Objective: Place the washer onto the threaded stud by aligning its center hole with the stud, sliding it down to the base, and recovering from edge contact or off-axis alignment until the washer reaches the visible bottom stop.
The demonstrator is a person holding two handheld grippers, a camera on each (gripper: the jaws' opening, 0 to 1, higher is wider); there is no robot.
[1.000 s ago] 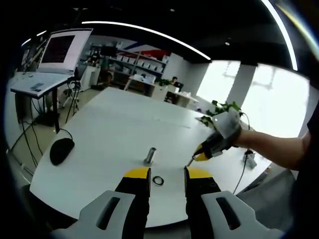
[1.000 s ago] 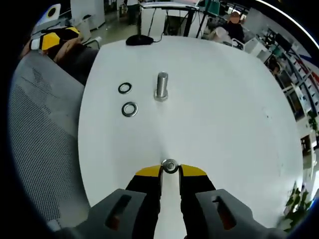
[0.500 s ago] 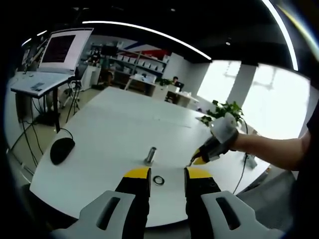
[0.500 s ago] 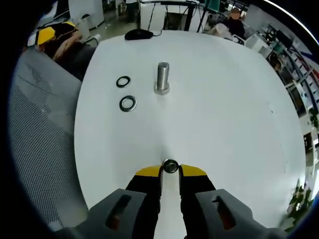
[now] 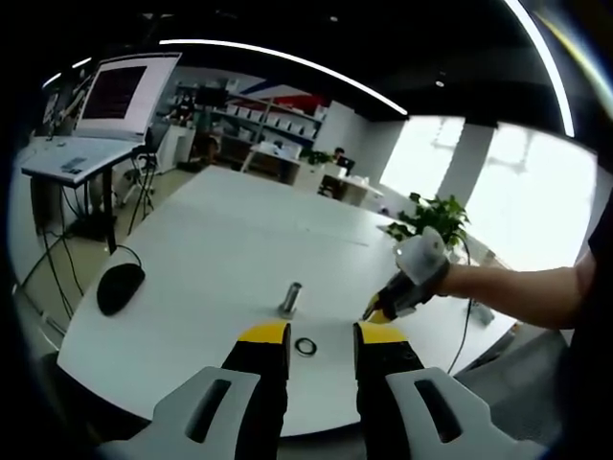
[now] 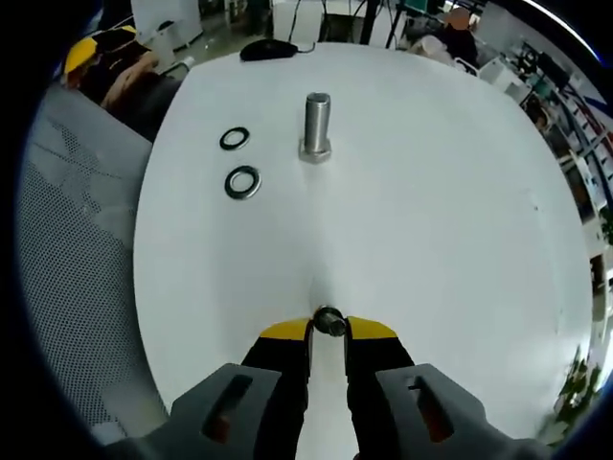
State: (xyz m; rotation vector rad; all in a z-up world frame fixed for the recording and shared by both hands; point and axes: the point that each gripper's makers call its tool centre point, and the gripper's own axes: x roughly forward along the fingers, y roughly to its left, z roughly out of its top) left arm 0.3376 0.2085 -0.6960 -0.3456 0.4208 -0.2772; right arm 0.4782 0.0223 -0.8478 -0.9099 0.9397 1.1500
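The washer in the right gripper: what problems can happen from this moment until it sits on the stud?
1. The right gripper pinches the washer only at its fingertips, so it could slip or tilt during the carry.
2. The threaded stud stands upright and apart from the washer; an off-axis approach may catch the washer's edge on the stud top.
3. Two spare washers lie beside the stud, and a wide approach might knock them.
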